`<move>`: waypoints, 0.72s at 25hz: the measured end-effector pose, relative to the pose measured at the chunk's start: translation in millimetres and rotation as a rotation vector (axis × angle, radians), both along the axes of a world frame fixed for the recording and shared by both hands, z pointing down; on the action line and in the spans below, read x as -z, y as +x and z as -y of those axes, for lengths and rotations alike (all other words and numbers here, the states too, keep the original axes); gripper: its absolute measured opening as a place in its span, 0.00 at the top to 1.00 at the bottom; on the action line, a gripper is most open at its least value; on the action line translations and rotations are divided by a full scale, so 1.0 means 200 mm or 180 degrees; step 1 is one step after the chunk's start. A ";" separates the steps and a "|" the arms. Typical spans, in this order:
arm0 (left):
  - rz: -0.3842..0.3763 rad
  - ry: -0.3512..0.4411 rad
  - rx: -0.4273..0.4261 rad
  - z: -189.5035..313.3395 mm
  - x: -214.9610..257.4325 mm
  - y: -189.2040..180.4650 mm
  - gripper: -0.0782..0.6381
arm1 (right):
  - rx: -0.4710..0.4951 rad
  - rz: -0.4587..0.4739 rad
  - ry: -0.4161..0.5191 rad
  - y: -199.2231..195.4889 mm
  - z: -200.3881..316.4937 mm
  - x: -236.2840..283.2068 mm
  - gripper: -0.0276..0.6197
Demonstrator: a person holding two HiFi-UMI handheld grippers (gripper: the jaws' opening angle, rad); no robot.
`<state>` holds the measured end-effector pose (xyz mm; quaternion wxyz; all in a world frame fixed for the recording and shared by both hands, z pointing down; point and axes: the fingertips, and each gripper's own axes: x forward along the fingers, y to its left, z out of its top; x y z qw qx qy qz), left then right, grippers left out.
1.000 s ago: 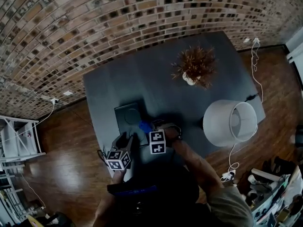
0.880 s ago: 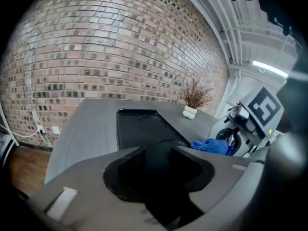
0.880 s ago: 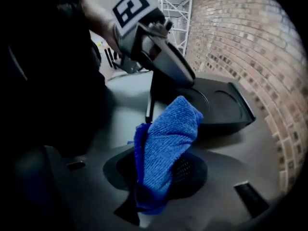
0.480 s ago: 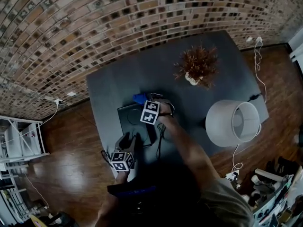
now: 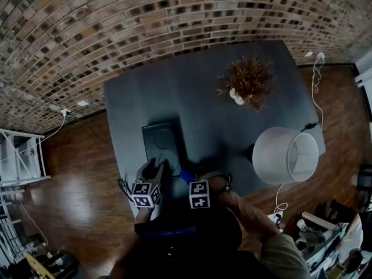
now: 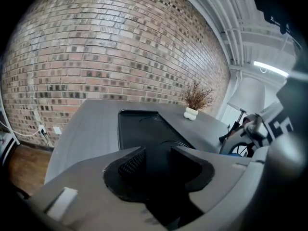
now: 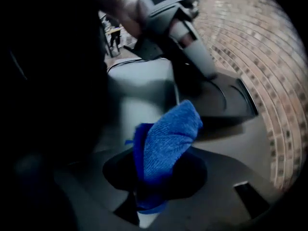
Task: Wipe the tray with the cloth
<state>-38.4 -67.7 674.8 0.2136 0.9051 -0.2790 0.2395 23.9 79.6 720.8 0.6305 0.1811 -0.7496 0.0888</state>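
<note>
Standing over the dark table [image 5: 203,106], the person is working with the cloth lifted off to one side. The right gripper [image 7: 155,170] is pointing steeply down with its jaws clamped on the blue cloth [image 7: 168,138], which is bunching up between them. The free end is hanging over bare table just beside the near right corner of the black tray [image 5: 161,144], so it is not lying on the tray.

The left gripper [image 6: 156,150] is sitting at the tray's near end, aimed along its length. Its jaws are standing a little apart with a dark gap between them, and nothing is showing pinched there. Whether its tips are touching the tray I cannot tell.

The tray is lying flat near the table's front edge, well apart from the dried plant [image 5: 247,83] and the white lamp shade [image 5: 285,153].

As for progress, the tray's surface is looking uniformly dark, with no smear or crumb visible, so I am judging the wiping only partly done. The cloth needs to go onto the tray for another pass.
</note>
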 end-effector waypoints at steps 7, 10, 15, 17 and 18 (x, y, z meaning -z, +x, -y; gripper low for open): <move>-0.0008 0.0069 -0.0044 -0.01 0.01 0.00 0.65 | -0.1750 0.0206 0.1111 0.57 1.03 -0.02 0.75; -0.0002 0.0116 -0.0075 -0.02 0.01 0.01 0.65 | -0.1818 0.0288 0.1129 0.55 1.27 -0.08 0.75; -0.0008 0.0133 -0.0087 -0.01 0.02 0.02 0.65 | -0.1366 0.0308 0.0730 0.38 1.01 -0.11 0.75; 0.0002 0.0151 -0.0072 0.00 0.02 0.02 0.66 | -0.0859 0.0186 0.0473 0.25 0.75 -0.11 0.75; 0.0008 0.0153 -0.0069 0.00 0.02 0.02 0.66 | -0.0494 0.0132 0.0243 0.18 0.58 -0.12 0.75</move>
